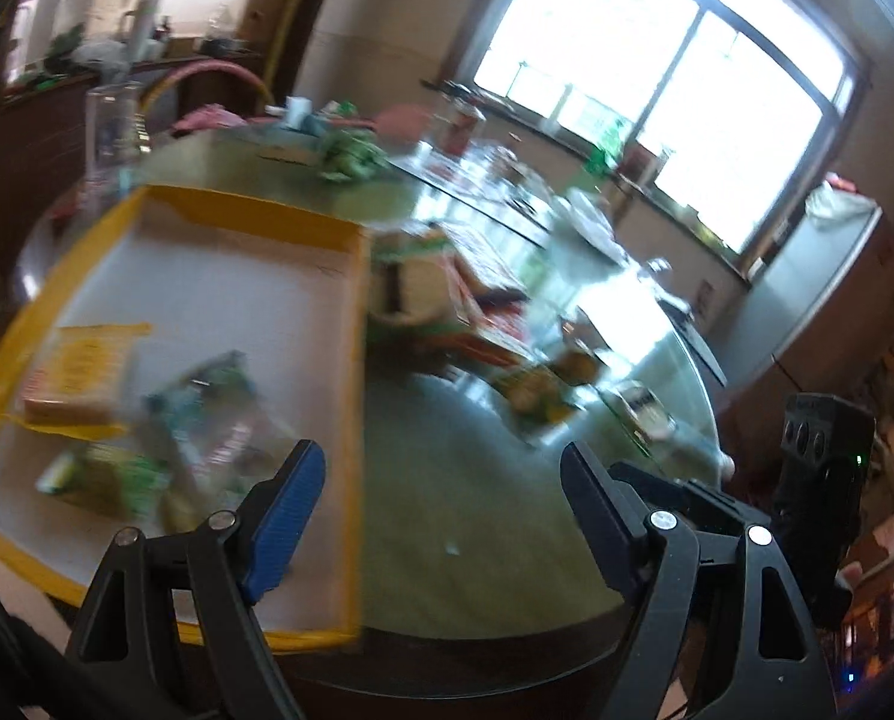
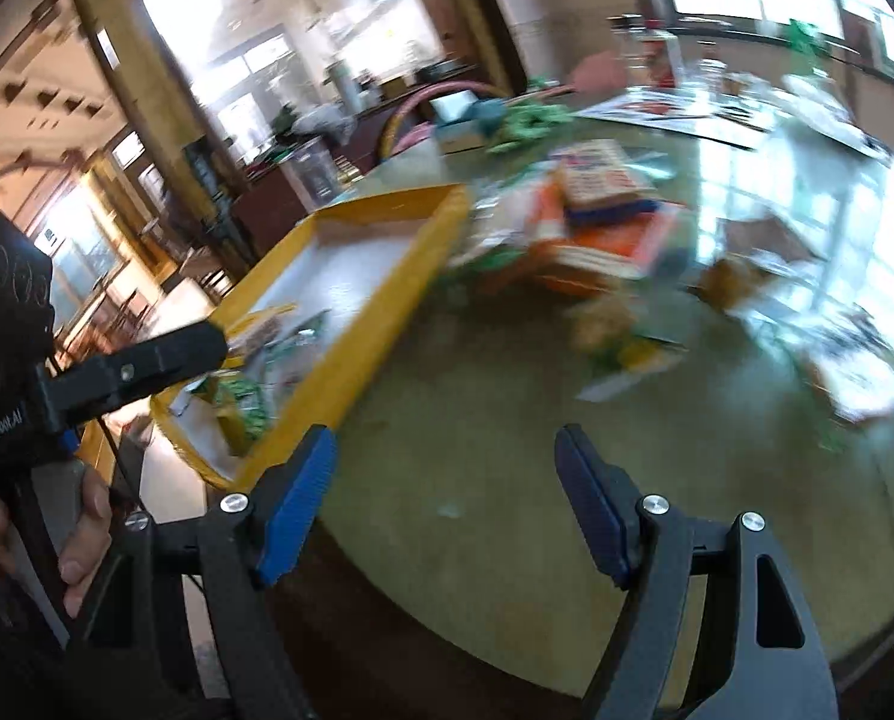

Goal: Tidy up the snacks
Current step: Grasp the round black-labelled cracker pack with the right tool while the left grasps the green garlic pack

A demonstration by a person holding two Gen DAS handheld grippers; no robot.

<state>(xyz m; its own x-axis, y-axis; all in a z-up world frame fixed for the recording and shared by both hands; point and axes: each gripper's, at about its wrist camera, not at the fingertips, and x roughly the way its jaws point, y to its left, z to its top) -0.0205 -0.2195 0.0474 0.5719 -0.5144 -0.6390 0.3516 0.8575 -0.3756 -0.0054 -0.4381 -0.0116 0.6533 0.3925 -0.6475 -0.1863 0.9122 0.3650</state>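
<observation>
- Table (image 1: 447, 468): round, with a glossy greenish top that reflects the window light. It fills the middle of both views, and its dark edge curves along the bottom. Both views are smeared by motion blur.
- Tray (image 1: 351, 360): yellow rim, pale floor. It sits on the left part of the table, and its near corner overhangs the table edge. In the right wrist view the same tray (image 2: 381, 324) runs diagonally from the upper middle to the lower left.
- Snack pile (image 1: 447, 294): boxes and packets in orange, red and green, heaped on the table just beyond the tray's right rim. The right wrist view shows it as a stack of flat boxes (image 2: 597, 222). Print is too blurred to read.
- Snacks in tray (image 1: 147, 420): an orange box and several green and clear packets, lying in the near left part of the tray floor. Exact count cannot be told.
- Loose packets (image 1: 543, 396): yellow-green, lying on the bare table to the right of the tray, apart from the pile.
- Left gripper (image 1: 441, 480): jaws wide apart, nothing between them. The left pad hangs over the tray's near end, the right pad over bare table.
- Right gripper (image 2: 447, 480): jaws wide apart and empty, over bare table beside the tray's near corner.
- Hand (image 2: 84, 534): wrapped around the left gripper's handle, at the left edge of the right wrist view.
</observation>
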